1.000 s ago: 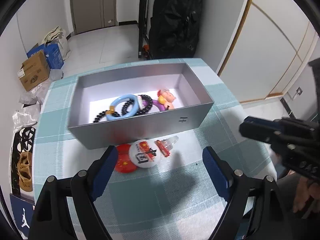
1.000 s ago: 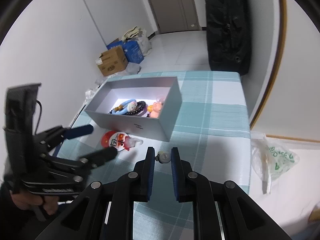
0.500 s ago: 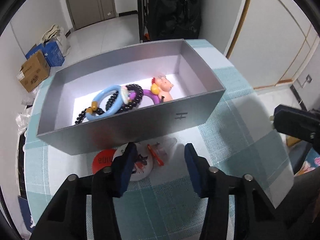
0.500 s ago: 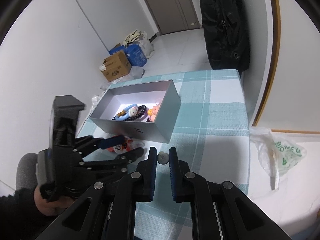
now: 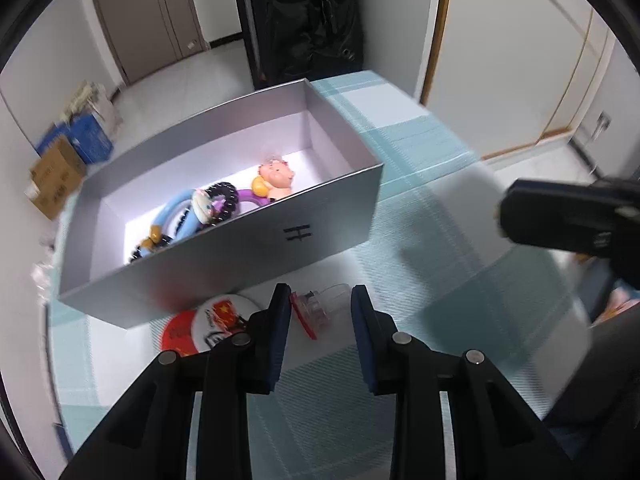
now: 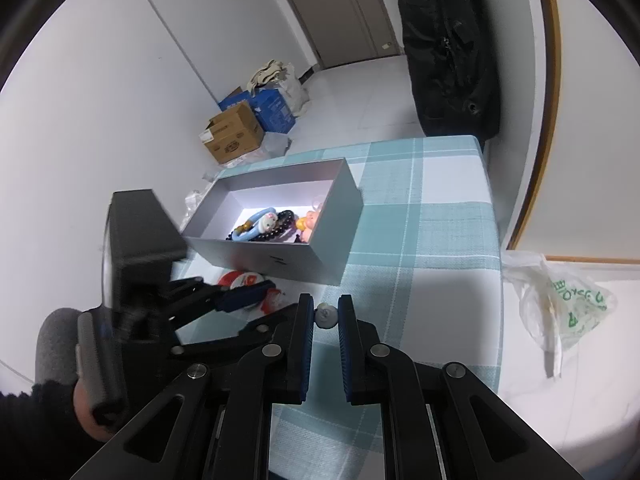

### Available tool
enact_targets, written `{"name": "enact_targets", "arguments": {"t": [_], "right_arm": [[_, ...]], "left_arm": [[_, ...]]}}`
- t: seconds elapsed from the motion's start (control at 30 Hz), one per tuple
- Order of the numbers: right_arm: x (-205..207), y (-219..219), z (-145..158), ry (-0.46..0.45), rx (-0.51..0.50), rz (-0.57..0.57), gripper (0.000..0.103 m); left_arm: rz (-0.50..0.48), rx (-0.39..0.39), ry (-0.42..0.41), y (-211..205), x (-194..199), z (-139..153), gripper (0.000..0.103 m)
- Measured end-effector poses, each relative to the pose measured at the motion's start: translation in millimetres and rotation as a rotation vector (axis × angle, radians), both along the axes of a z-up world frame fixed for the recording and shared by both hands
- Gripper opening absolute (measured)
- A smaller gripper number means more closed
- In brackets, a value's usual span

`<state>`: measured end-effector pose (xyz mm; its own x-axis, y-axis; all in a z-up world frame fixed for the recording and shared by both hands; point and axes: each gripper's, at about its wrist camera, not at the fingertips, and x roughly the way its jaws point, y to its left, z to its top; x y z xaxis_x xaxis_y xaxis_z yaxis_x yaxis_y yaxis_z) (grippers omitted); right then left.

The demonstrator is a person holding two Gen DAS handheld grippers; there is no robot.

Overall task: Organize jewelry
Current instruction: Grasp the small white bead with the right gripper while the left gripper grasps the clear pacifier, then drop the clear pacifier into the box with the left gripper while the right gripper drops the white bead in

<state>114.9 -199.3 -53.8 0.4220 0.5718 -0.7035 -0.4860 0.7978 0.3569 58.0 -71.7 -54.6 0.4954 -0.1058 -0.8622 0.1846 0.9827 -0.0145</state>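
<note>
The tabletop (image 5: 432,240) with its teal check cloth carries a grey box (image 5: 256,240) sitting just ahead of the left claw (image 5: 320,320), open on top. Inside it there's a light blue ring (image 5: 180,216) with a little cartoon charm, a string of black beads (image 5: 224,200), a purple ring and a small doll figure (image 5: 276,180) over toward the box's right end. Right in front of the box, to the left of the left claw's tip, two round badges (image 5: 208,320) overlap, one red and one white. Between the left claw's jaws lies a clear clip with red bits (image 5: 316,308); the jaws are closing in on it, the left pad at its red edge, the right pad not yet touching. The right claw (image 6: 324,316) is pinched narrow on a small white round piece (image 6: 326,314). Only the right wrist view shows that piece, plus the person's hand (image 6: 88,408) gripping the left tool, the cardboard boxes (image 6: 236,136) on the floor and a plastic bag (image 6: 560,304) off the tabletop's edge. The left view is the only one that really shows the clip.
</note>
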Motion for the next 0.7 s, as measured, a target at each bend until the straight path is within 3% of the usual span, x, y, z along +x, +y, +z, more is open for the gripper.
{"name": "enact_targets", "arguments": {"t": [0.33, 0.7], "right_arm": [[3.3, 7.7, 2.4, -0.006, 0.004, 0.001, 0.011], [10.0, 24.7, 14.0, -0.038, 0.026, 0.005, 0.011]], "left_arm": [[0.041, -0.172, -0.029, 27.6, -16.7, 32.2, 0.025], [0.103, -0.308, -0.106, 52.0, 1.3, 58.9, 0.025]]}}
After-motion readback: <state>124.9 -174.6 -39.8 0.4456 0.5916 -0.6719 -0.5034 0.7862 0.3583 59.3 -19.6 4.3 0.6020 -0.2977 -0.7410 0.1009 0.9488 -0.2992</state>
